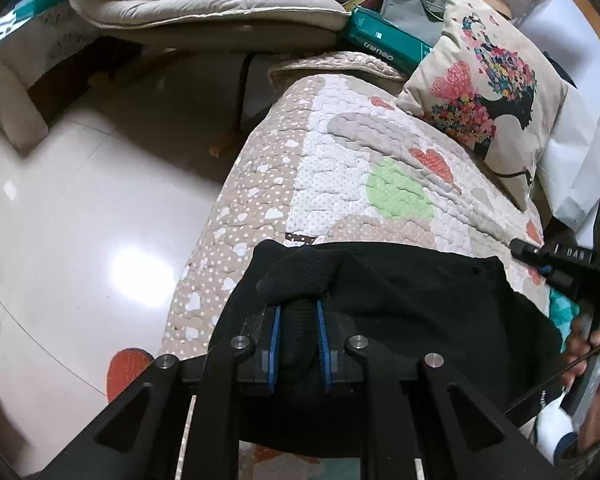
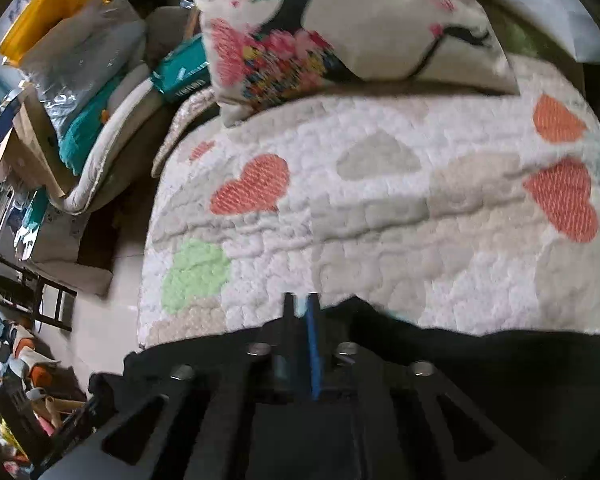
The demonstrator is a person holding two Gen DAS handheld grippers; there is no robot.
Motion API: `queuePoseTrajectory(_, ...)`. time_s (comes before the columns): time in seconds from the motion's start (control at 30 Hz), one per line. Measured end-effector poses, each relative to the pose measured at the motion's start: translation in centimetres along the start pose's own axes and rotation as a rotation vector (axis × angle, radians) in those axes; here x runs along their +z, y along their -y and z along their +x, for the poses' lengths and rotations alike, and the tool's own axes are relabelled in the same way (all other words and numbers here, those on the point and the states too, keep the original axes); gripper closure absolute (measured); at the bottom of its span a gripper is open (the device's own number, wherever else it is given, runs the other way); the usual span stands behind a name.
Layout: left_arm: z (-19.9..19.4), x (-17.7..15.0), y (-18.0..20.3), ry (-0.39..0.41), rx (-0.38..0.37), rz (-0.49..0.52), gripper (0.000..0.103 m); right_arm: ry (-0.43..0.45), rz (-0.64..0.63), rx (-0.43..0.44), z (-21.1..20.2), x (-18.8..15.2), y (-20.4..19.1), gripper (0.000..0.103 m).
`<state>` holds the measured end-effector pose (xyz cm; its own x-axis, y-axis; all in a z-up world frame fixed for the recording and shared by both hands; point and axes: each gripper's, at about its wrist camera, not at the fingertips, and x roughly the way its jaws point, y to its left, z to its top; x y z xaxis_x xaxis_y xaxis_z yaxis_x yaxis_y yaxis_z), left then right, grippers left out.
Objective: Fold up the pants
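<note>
The black pants [image 1: 420, 312] lie on a quilted cover with hearts [image 1: 360, 168]. My left gripper [image 1: 298, 320] is shut on a bunched fold of the pants at their left edge, fabric bulging out past the blue pads [image 1: 275, 332]. In the right wrist view the pants [image 2: 480, 360] spread across the bottom. My right gripper [image 2: 302, 320] has its fingers close together over the pants' upper edge; the view is blurred and the grip is hidden. The right gripper body also shows in the left wrist view [image 1: 564, 264], held by a hand.
A printed pillow [image 1: 488, 96] lies at the back of the cover [image 2: 380, 208]; it also shows in the right wrist view [image 2: 340, 32]. A teal box [image 1: 384, 40] and a cushioned seat [image 1: 204, 12] stand behind. Glossy floor [image 1: 80, 240] lies left.
</note>
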<state>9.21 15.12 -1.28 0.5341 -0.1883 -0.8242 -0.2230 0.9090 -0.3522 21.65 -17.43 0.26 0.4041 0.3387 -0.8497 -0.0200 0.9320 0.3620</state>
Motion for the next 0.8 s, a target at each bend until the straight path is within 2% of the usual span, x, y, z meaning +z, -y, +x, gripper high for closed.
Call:
queuePoseTrajectory(0.03,0.0,-0.1,0.0,-0.002,0.0,-0.003,0.088,-0.007,0.003,-0.011,0.2,-0.4,0.2,0.06)
queuePoseTrajectory(0.07,-0.1,-0.2,0.0,-0.003,0.001,-0.005,0.088,-0.01,0.003,-0.023,0.5,-0.7,0.2,0.054)
queuePoseTrajectory(0.17,-0.5,-0.3,-0.2,0.003,-0.006,-0.019,0.088,-0.03,-0.002,-0.071,1.8,-1.0,0.0,0.052)
queuePoseTrajectory(0.3,-0.8,-0.4,-0.6,0.009,-0.012,-0.028,0.088,-0.069,-0.011,-0.193,4.5,-1.1,-0.3,0.052)
queuePoseTrajectory(0.33,-0.9,-0.4,-0.8,0.009,-0.012,-0.03,0.088,-0.083,-0.035,-0.222,5.1,-1.3,-0.7,0.057)
queuePoseTrajectory(0.37,-0.8,-0.4,-0.9,0.007,-0.013,-0.033,0.088,-0.072,-0.071,-0.253,5.1,-1.5,-1.2,0.066)
queuePoseTrajectory(0.4,-0.8,-0.3,-0.9,0.007,-0.015,-0.037,0.088,-0.072,-0.108,-0.271,5.1,-1.7,-1.7,0.096)
queuePoseTrajectory(0.43,-0.9,-0.1,-1.0,0.009,-0.016,-0.042,0.088,-0.087,-0.12,-0.254,5.1,-1.7,-1.8,0.1)
queuePoseTrajectory(0.57,-0.8,0.7,-0.9,0.024,-0.015,-0.052,0.088,-0.031,-0.116,-0.24,3.7,-0.9,-1.4,0.101)
queuePoseTrajectory(0.67,0.1,1.3,-0.3,0.027,0.021,-0.033,0.088,0.004,-0.077,-0.216,3.2,0.4,-0.7,0.101)
queuePoseTrajectory(0.8,2.6,1.5,-0.5,-0.026,0.084,-0.039,0.087,0.036,-0.085,-0.232,3.0,1.6,-0.9,0.102)
